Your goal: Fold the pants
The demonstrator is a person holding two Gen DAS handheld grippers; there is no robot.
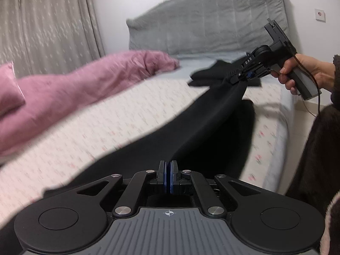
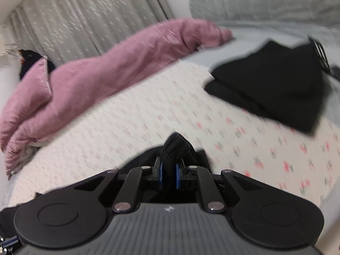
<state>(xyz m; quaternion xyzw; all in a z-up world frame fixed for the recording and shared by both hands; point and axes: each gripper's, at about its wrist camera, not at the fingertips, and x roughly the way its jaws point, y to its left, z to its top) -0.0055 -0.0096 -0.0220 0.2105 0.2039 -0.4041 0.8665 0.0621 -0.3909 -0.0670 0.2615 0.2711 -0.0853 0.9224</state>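
Black stretchy fabric pants (image 1: 212, 114) hang taut between both grippers; left gripper (image 1: 169, 165) pinched fully closed on the near edge; right gripper (image 2: 169, 167), at far right, clamped narrowly on a ribbed bunch.

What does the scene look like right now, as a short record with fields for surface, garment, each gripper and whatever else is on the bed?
surface: bed with a patterned sheet
garment: black pants, stretched between the two grippers, partly lifted off the bed
left gripper: jaws shut on one end of the pants
right gripper: jaws shut on a bunched ribbed edge of the pants
other items: pink quilt along the far side; folded black garment near the grey headboard
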